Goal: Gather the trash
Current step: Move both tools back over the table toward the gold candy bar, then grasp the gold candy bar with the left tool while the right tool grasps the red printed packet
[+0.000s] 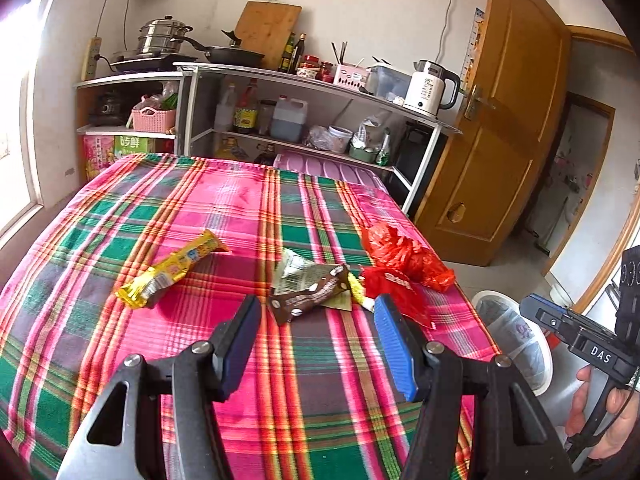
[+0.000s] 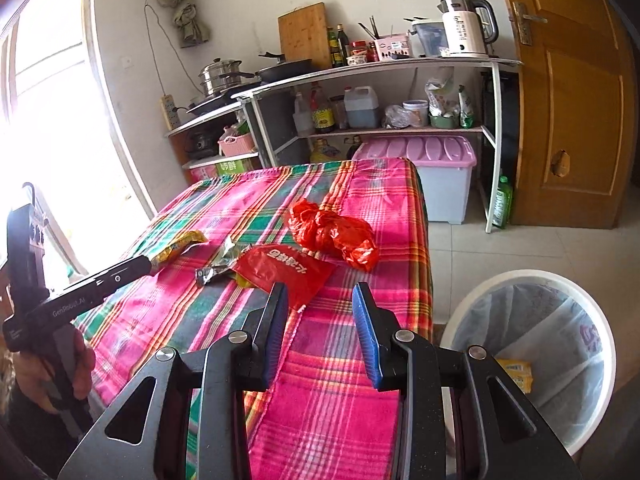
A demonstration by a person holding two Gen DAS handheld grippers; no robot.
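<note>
The left gripper (image 1: 316, 306) is held well open and empty above the plaid tablecloth (image 1: 160, 208), the brown wrapper (image 1: 308, 294) just ahead. The right gripper (image 2: 320, 294) is partly open, empty. A yellow wrapper (image 2: 516, 372) is seen inside the white bin (image 2: 472, 292).

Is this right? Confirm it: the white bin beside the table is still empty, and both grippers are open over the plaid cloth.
Not quite: the white bin is not empty. The right wrist view shows a yellow wrapper inside it. Both the left gripper and right gripper are open over the plaid cloth.
</note>
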